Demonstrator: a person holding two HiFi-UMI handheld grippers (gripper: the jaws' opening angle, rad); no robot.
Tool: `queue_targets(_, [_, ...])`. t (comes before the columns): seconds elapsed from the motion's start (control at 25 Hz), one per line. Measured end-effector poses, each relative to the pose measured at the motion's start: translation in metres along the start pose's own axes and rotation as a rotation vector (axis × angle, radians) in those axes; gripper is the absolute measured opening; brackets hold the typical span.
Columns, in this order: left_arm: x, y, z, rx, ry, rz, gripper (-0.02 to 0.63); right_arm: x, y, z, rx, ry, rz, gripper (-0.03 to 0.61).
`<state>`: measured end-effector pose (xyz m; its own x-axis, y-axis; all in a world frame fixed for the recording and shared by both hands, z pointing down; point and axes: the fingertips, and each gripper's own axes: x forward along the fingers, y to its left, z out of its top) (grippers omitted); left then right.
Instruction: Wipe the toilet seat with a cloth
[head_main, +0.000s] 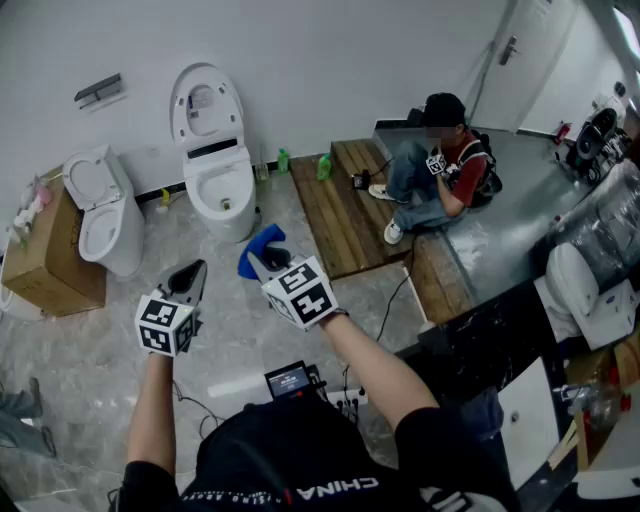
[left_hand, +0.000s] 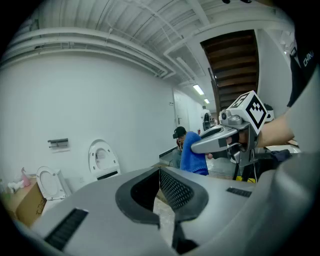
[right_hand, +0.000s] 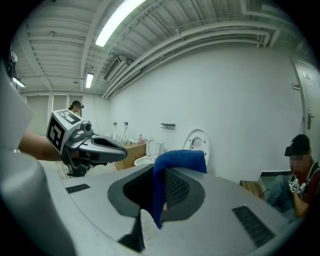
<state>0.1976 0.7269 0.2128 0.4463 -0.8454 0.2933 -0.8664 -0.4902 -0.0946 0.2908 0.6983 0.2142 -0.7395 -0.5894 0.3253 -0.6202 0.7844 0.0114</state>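
- Between the jaws of the right hand-held gripper (head_main: 268, 262) hangs the blue cloth (head_main: 260, 246). The jaws are closed on it, and one fold drapes over the top of the jaws, as the right gripper view shows.
- Cloth position: held in the air above the floor, in front of the toilet (head_main: 225, 190) and apart from it.
- Toilet condition: white, standing against the wall, with its lid (head_main: 205, 102) raised upright. The bowl rim is exposed, and neither hand-held gripper touches it.
- Left hand-held gripper (head_main: 190, 278): jaws together with nothing between them. It is held beside the right one, to its left, and pointed towards the same wall.
- Both hand-held grippers tilt slightly downward, and each carries its marker cube at the rear.
- Left of the toilet stands a second white toilet (head_main: 100, 215), also with its lid up. Beside that, further left, is a cardboard box (head_main: 45, 265).
- Right of the toilet, two green bottles (head_main: 283, 160) stand near the wall at the edge of a wooden platform (head_main: 345, 205).
- A person in a dark cap (head_main: 440, 170) sits at the far end of that platform.
- Floor (head_main: 90, 360): grey marbled tile, with cables trailing near the wearer.
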Motion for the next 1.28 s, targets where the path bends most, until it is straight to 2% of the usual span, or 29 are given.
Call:
queue_targets(0.68, [0.002,-0.004,-0.008,-0.001,0.007,-0.001,0.014,-0.002,-0.001,-0.008,0.029,0.010,0.022,0.044])
queue_targets(1.28, [0.020,-0.013,-0.013,-0.003,0.036,0.016,0.014,-0.007,-0.022,-0.024,0.060,0.010,0.041,0.044])
